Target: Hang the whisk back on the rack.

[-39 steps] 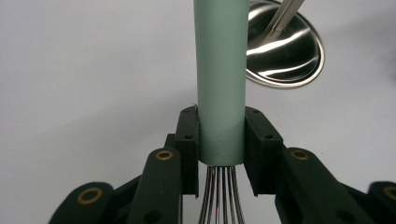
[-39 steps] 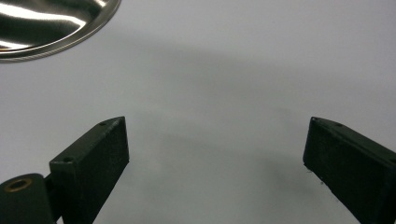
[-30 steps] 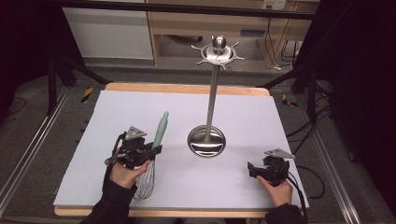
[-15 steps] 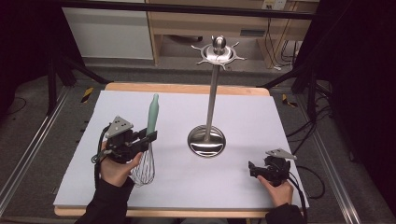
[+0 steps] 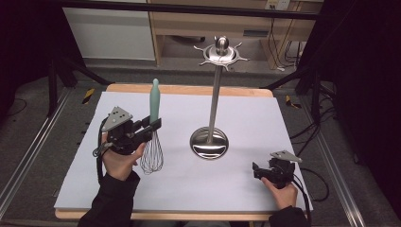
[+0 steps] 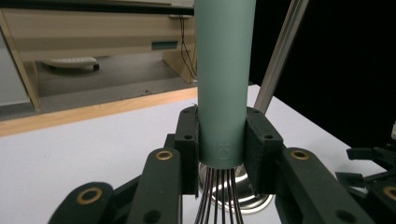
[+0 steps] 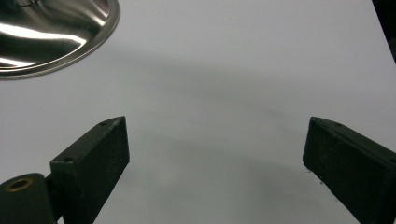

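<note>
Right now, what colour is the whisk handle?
Muted sage green; the whisk handle shows best in the left gripper view.

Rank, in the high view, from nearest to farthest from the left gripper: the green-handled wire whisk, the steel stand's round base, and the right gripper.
1. Green-handled wire whisk: clamped in the left gripper.
2. Steel stand's round base: mid-table, to its right.
3. Right gripper: near the table's right front corner.

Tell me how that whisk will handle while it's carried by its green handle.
The whisk probably feels light: its head is just thin open wires. The smooth, round green handle could slip or twist between the left gripper's flat jaws. Held upright, wires hanging below the grip, it looks unlikely to swing much, though the wires may flex if bumped.
</note>
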`<state>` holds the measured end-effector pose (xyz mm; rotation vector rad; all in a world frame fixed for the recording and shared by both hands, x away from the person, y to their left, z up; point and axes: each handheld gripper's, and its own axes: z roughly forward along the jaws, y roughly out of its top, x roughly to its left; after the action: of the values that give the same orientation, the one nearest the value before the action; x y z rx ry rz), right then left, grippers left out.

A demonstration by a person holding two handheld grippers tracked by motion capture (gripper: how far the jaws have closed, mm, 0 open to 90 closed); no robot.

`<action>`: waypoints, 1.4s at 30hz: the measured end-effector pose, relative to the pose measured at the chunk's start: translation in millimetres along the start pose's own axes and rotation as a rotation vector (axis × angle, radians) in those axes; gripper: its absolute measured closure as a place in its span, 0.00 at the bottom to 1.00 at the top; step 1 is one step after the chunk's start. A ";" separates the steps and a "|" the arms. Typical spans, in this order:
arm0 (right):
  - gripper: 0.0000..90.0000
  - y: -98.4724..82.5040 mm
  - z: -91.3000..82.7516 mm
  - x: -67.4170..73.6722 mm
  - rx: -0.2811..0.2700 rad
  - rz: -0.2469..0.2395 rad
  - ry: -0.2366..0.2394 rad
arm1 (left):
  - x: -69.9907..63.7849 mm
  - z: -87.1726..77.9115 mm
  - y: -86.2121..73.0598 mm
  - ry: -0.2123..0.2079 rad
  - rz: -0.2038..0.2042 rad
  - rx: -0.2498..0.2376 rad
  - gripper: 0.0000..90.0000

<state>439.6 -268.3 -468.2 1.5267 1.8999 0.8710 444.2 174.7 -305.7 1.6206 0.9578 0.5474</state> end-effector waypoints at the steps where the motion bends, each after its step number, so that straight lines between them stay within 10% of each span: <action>1: 0.08 -0.1 -0.4 -0.3 -0.003 -0.006 -0.002 | -0.9 0.5 3.9 -0.004 0.002 -0.010 0.77; 42: 0.08 -1.4 1.4 0.6 -0.004 -0.021 -0.017 | -34.0 20.2 39.9 -0.045 0.096 -0.095 0.77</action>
<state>439.7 -267.7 -470.1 1.5039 1.8975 0.8499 452.5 133.3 -268.6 1.5930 0.8125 0.6100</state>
